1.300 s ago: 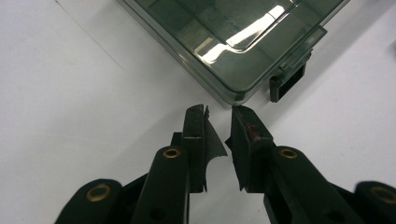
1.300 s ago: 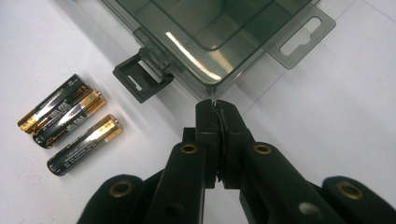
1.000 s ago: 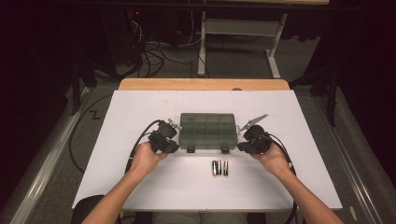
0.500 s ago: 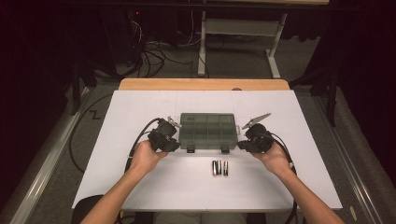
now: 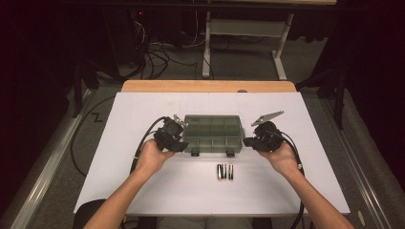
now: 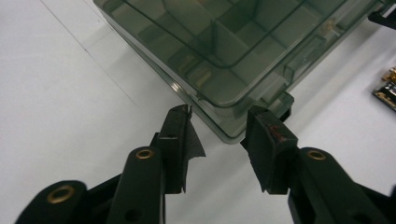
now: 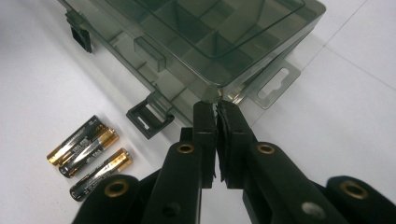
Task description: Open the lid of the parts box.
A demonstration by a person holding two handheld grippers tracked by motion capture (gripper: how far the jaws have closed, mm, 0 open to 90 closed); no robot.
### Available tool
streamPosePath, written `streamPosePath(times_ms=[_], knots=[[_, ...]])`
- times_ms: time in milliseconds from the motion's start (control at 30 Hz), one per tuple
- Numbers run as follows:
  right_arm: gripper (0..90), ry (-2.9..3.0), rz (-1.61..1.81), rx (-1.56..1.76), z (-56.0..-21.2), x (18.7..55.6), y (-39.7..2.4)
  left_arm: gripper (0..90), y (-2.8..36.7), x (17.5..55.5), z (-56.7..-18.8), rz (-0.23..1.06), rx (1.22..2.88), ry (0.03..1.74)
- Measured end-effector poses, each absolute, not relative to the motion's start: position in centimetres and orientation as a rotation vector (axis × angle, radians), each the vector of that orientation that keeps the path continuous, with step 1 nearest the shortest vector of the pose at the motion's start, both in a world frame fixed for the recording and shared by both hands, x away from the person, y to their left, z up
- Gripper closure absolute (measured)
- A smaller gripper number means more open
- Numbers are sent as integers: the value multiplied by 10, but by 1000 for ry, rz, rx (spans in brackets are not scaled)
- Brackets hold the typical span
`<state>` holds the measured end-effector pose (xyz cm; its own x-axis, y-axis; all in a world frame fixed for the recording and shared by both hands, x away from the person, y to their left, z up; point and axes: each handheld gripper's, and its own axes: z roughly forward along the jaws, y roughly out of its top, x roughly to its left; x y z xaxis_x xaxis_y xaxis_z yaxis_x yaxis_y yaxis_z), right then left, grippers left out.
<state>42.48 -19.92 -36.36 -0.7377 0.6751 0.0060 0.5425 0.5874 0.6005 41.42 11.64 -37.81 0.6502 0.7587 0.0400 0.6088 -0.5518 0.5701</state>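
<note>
White tabletop (image 5: 143,191), our left gripper (image 6: 218,135) just opening around the smoky organizer box (image 5: 212,133) corner, right gripper (image 7: 217,116) pinched closed against it, three batteries (image 5: 225,171) nearby.

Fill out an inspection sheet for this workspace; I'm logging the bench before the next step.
Surface: white sheet over a wooden table, flat and clean.
Job's things: smoky clear compartment box, lid down, both front latches hanging undone; three batteries lying side by side in front of it.
Clutter: nothing seen.
Grippers: left claw at the box's left front corner, its jaws have just been opening and now stand apart around that corner; right claw shut, tips at the box's right front corner.
Cables: one trails from each claw towards the person; a tangle on the floor behind.
Surroundings: dark room, a white stand behind the table.
</note>
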Motion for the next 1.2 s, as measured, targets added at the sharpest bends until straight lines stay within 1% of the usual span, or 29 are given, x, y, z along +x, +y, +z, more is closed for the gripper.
streamPosePath(times_ms=[200,367,533,700,1200], knots=[[874,2563,915,1023,-359,425,-201,515,113,418,-371,425,2312,1075],[861,2559,930,1022,-359,426,-202,475,112,421,-368,429,2276,1085],[771,2526,962,1076,-362,428,-205,465,111,423,-365,443,2268,1088],[710,2487,976,1131,-368,430,-206,457,112,426,-361,433,2243,1099],[715,2452,974,1290,-379,446,-198,447,116,433,-352,430,2175,1115]])
